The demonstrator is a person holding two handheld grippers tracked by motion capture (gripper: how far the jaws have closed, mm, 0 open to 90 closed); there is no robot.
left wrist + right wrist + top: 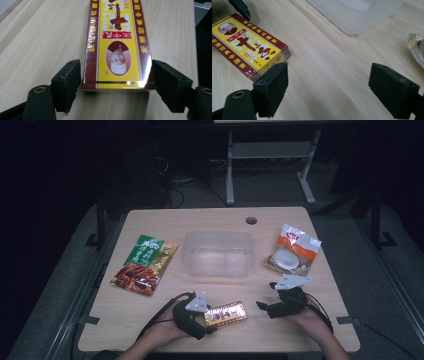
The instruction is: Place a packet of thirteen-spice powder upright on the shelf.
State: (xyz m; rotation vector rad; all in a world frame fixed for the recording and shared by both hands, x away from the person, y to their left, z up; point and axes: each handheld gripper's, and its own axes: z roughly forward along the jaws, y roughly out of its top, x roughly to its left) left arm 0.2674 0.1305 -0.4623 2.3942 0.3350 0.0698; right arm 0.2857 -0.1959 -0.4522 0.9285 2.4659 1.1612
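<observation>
Lying flat on the counter [150, 320] near its front edge, the box [117, 45] is showing us a yellow face framed by dark red bands, wrapped in glossy film. We are reading gold Chinese characters down the red bands, large dark red characters on the yellow, a small red label and an oval portrait; we cannot make out a brand in Latin letters. Our left gripper [116, 82] is holding its fingers wide around the box's near end, each just beside a side, and we cannot tell whether they are touching it. Our right gripper [334, 92] is keeping its fingers wide over bare wood, the box lying just beside its left finger.
</observation>
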